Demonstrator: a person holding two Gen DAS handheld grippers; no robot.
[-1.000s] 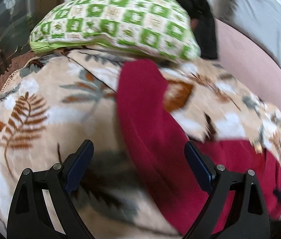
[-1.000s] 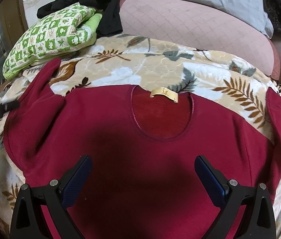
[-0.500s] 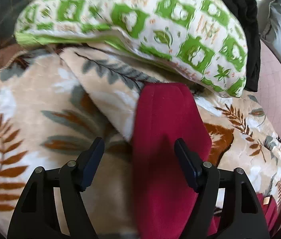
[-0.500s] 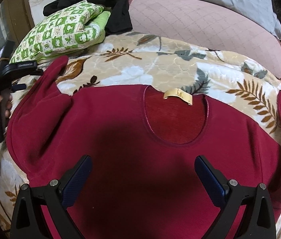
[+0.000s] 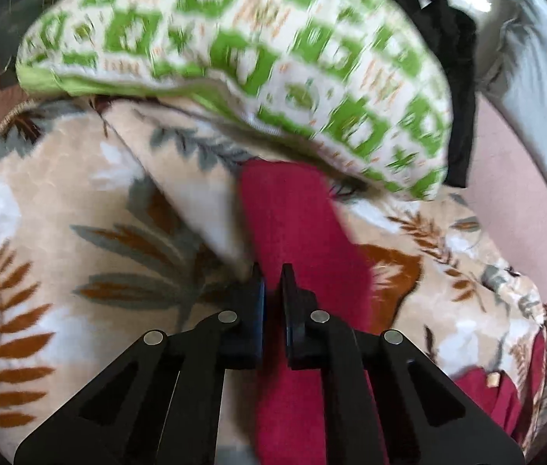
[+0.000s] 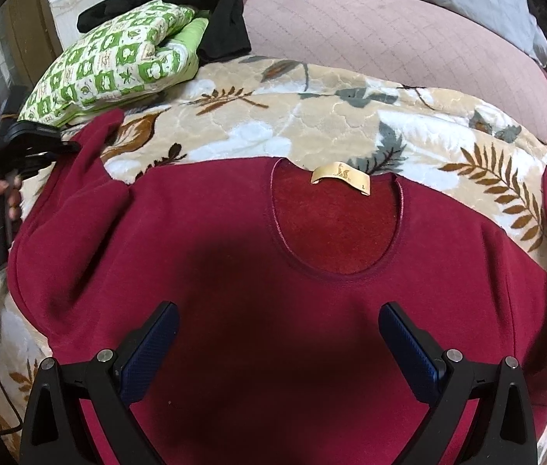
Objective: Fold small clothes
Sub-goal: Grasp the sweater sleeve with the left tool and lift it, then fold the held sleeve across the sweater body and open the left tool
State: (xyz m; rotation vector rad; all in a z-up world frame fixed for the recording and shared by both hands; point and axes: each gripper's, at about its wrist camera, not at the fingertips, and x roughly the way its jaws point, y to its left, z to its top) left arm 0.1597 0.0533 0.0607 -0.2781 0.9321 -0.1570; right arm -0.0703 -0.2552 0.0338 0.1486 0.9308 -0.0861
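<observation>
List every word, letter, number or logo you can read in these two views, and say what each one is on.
"L": a small size letter at the right end of the beige woven neck label inside the collar of the dark red knit sweater.
A small gold logo mark at the middle of that label: too small to read.
No other text is visible in either view.

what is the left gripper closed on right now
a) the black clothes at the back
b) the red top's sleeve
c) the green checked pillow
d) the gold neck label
b: in the left wrist view the left gripper has its jaws nearly together, pinching the sleeve of the red top, short of the pillow.
</observation>
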